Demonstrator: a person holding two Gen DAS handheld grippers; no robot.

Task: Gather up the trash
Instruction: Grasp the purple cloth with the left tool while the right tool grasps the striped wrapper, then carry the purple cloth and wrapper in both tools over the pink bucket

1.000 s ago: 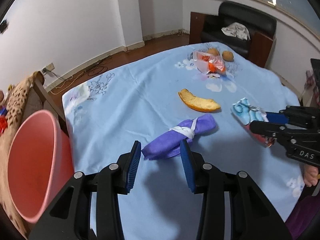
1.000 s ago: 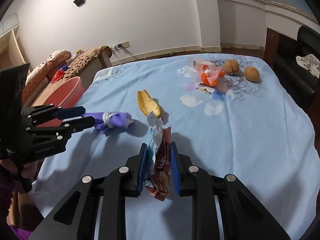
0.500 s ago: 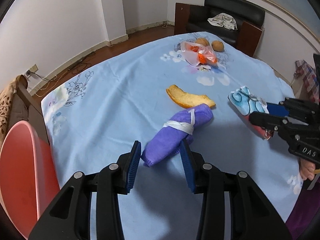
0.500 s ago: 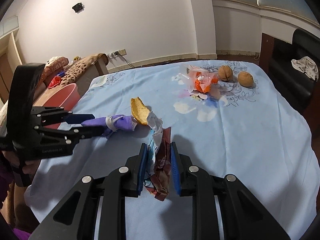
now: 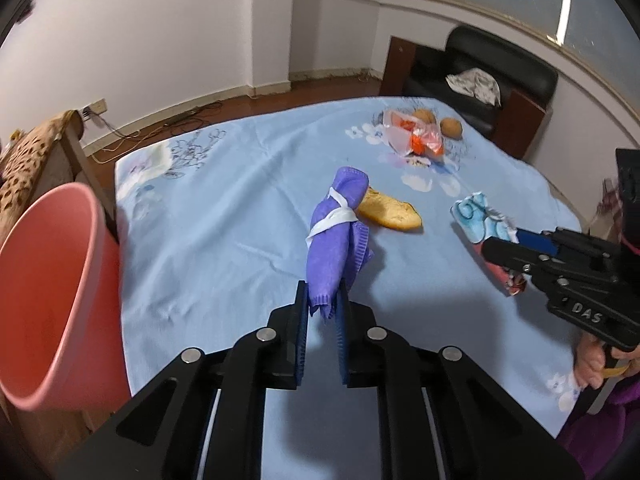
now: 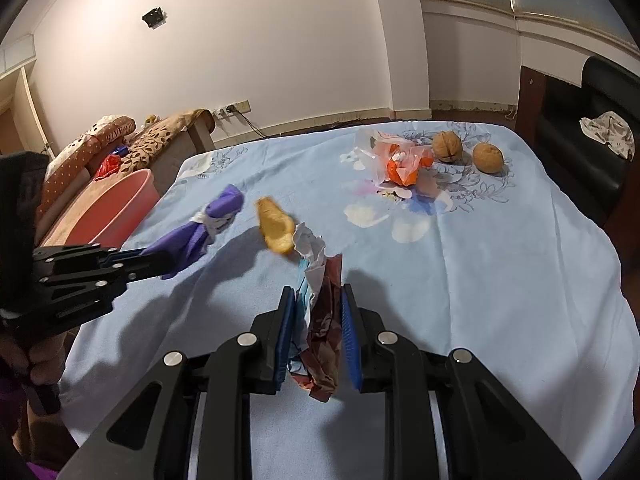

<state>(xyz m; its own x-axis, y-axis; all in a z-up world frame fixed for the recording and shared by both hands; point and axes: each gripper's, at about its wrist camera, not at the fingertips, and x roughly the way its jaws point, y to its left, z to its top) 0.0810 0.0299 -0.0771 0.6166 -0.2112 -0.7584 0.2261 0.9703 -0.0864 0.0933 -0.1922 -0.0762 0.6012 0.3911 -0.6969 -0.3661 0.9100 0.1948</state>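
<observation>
left wrist view: the left gripper (image 5: 323, 308) has its blue pads closing on the lower end of a purple cloth bundle (image 5: 338, 240) tied with a white band. a second ago the fingers stood wide apart with the bundle lying flat on the blue floral tablecloth (image 5: 224, 216) ahead of them; the bundle now stands up from the pads, its top leaning toward an orange peel (image 5: 390, 212) that lies on the cloth just behind it. a pink bucket (image 5: 52, 296) sits at the table's left edge, mouth tilted toward the camera; nothing shows inside it. far across the table, a clear plastic bag (image 5: 414, 138) holds something orange, with two walnuts (image 5: 451, 127) beside it. at right, the right gripper (image 5: 504, 246) holds a crumpled wrapper (image 5: 480, 220).

right wrist view: the right gripper (image 6: 318, 322) is clamped on the crumpled wrapper (image 6: 320, 320), blue, white and dark red, which juts out above and below the pads; this grip is unchanged from a second ago. at left, the left gripper (image 6: 154, 258) grips the purple cloth bundle (image 6: 200, 228), which earlier lay on the table and is now raised at a slant. the orange peel (image 6: 275, 228) lies between the two bundles. the pink bucket (image 6: 114, 210) stands off the table's left corner; its inside looks empty. the plastic bag (image 6: 400, 160) with orange contents and the two walnuts (image 6: 447, 146) lie at the far side.
</observation>
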